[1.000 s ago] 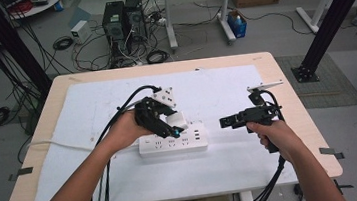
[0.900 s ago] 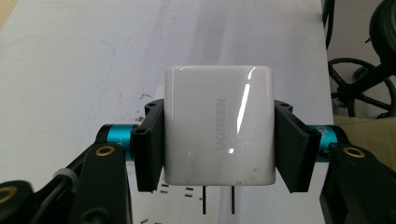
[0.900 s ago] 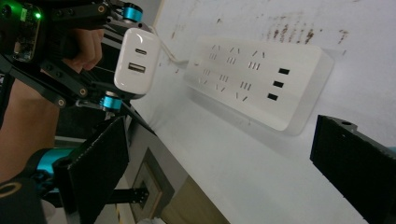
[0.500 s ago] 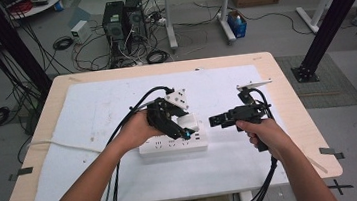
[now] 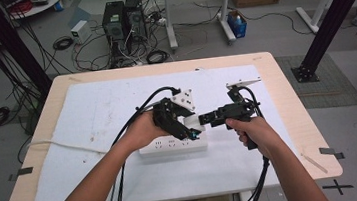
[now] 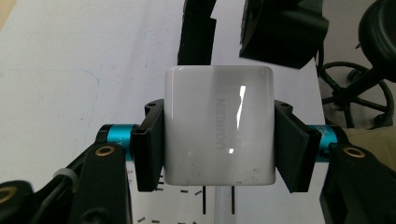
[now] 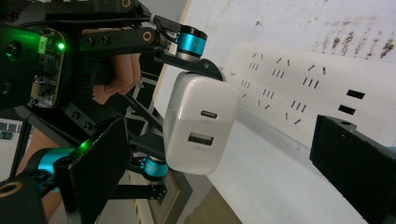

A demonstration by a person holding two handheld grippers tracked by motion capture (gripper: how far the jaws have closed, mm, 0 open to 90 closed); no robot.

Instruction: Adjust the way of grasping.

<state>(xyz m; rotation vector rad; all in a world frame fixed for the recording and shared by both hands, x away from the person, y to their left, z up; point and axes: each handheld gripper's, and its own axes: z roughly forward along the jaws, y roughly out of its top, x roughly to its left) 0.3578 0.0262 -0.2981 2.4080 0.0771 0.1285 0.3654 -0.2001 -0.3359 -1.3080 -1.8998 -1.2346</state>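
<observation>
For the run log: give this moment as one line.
left tongs: shut on white square plastic charger | right tongs: open, facing charger | white plastic power strip: on table, beneath charger

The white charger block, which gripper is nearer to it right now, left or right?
Left. The left gripper is clamped on the white charger block, a pad on each side. The right gripper is open beside it, not touching, above the power strip.

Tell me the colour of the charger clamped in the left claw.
Glossy white; the USB wall charger carries grey UGREEN lettering, clearest in the left gripper view.
</observation>
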